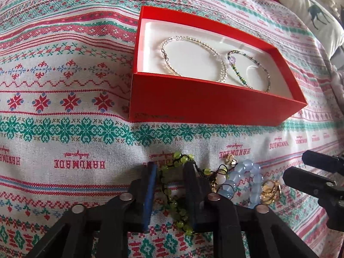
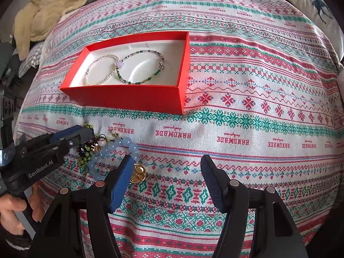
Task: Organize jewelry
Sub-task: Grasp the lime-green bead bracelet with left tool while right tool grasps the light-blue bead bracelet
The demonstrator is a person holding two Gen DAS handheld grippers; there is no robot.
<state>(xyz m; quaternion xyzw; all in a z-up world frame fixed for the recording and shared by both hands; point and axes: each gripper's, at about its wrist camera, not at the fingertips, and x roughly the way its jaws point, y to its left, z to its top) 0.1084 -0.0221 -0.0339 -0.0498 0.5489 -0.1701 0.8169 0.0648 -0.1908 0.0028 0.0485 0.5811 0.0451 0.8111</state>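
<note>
Behind box, beige towel.

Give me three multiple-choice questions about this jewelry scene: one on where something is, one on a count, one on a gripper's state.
1. Where does the blue bracelet lie?
A. in the box
B. on the cloth
C. on a pillow

2. How many bracelets are in the red box?
A. two
B. none
C. five

3. What is the right gripper doing?
A. gripping gold rings
B. gripping the box
C. open, holding nothing

Answers: B, it rests on the cloth in front of the box; A, a clear one and a green one; C, only cloth shows between its fingers.
</note>
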